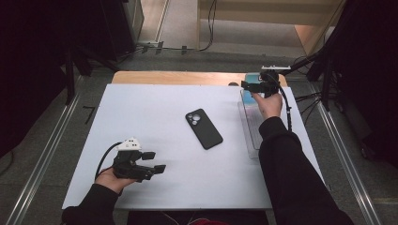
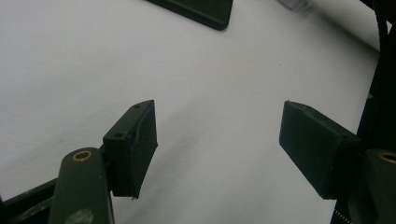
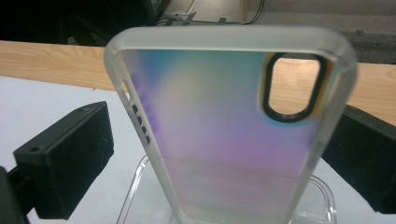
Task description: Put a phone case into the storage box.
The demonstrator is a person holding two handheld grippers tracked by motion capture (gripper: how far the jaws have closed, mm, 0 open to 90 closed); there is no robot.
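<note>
A white sheet (image 1: 155, 140) covers the counter (image 1: 178, 77), whose bare wooden strip shows along the far edge. Wide bare room lies on the sheet between the two hands, broken only by one black phone (image 1: 203, 128) lying flat and slanted near the middle, camera side up, well apart from both tongs.

The right tongs (image 1: 256, 86) hover at the far right corner, close to the sheet's far edge. In the right gripper view, a frosted phone case (image 3: 224, 135) stands between the jaws: soft, matte translucent rim, rounded corners, an iridescent back shading from teal to violet, one oval camera cutout with a dark border, and a row of small slots on its left side. The left jaw stands clearly apart from the case; the right jaw sits just beside its rim, and I cannot tell whether it touches. So the right tongs are released, jaws spread wide. Beneath the case lies a clear plastic tray (image 3: 322, 200) with glossy rounded corners, running along the sheet's right edge.

The left tongs (image 1: 157, 161) rest near the near-left edge, released too, their two blocky black pads (image 2: 133, 147) wide apart over bare white sheet, with nothing between them.
</note>
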